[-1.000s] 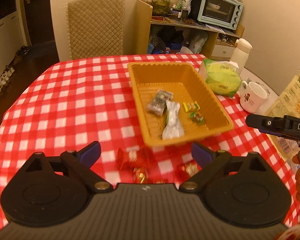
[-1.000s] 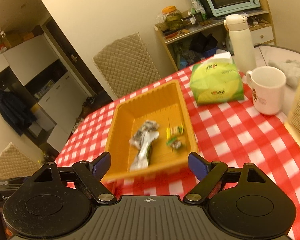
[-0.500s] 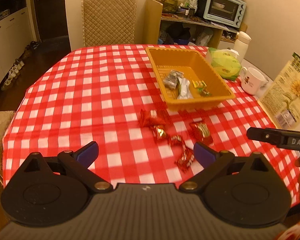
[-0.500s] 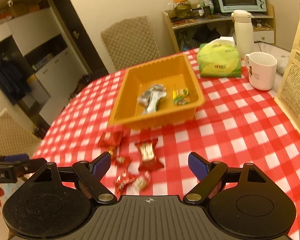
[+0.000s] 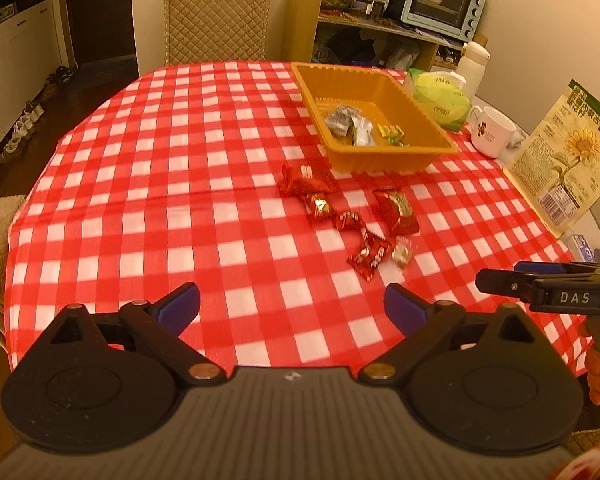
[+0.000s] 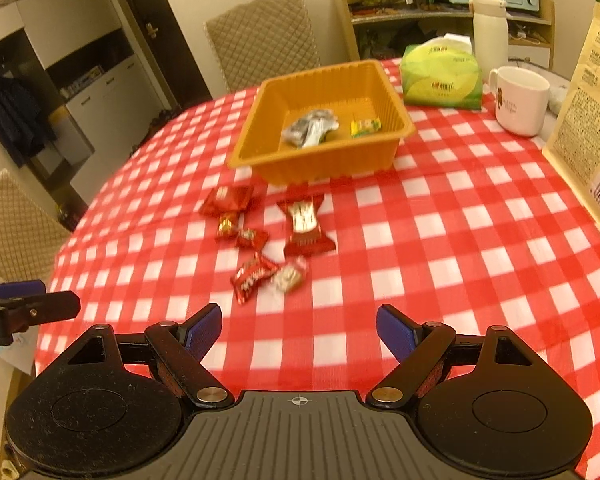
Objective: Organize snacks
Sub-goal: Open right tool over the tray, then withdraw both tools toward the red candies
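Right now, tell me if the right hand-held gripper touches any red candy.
Apart: the right wrist view shows checked tablecloth between the right hand-held gripper and the nearest red candy.

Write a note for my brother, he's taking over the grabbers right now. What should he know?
Left gripper: open, empty, over the near table edge.
Right gripper: open, empty, beside it.
Orange tray: far side of the checked cloth.
Done: silver packets and a yellow-green candy are in the tray.
Left: six red and gold snacks lie loose on the cloth in front of the tray; none is held.
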`<state>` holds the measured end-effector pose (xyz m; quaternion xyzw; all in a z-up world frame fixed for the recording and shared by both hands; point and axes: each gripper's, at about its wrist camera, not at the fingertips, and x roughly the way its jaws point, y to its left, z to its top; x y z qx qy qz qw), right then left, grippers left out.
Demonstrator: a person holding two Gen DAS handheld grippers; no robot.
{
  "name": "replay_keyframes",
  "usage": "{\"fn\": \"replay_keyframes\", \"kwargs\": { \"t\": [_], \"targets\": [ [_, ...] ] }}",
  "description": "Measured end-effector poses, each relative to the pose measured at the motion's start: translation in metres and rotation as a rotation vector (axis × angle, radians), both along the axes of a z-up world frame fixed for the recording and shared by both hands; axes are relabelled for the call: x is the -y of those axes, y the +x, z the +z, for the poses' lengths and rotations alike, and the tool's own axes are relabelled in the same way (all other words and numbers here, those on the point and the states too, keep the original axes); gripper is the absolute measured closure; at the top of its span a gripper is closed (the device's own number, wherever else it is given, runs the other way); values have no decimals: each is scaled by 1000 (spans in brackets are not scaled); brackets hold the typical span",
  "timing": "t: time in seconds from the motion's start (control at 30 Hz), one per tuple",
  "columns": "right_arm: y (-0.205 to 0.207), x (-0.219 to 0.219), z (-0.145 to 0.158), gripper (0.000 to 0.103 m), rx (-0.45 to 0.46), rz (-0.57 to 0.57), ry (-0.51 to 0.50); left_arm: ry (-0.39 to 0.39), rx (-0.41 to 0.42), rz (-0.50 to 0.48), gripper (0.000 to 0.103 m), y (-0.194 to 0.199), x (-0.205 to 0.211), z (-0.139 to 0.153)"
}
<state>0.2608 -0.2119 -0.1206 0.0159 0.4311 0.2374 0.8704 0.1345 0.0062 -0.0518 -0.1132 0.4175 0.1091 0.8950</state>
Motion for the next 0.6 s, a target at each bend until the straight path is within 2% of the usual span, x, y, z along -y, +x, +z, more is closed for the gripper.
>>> {"fn": "replay_keyframes", "kwargs": {
  "t": [0.3, 0.6],
  "targets": [
    [-14, -8, -20, 19, -11, 57, -71, -5, -22, -12, 10, -11, 6, -15],
    [-8, -15, -31, 20, -24, 110, -76, -8, -40, -13, 18, -6, 9, -27]
  ]
}}
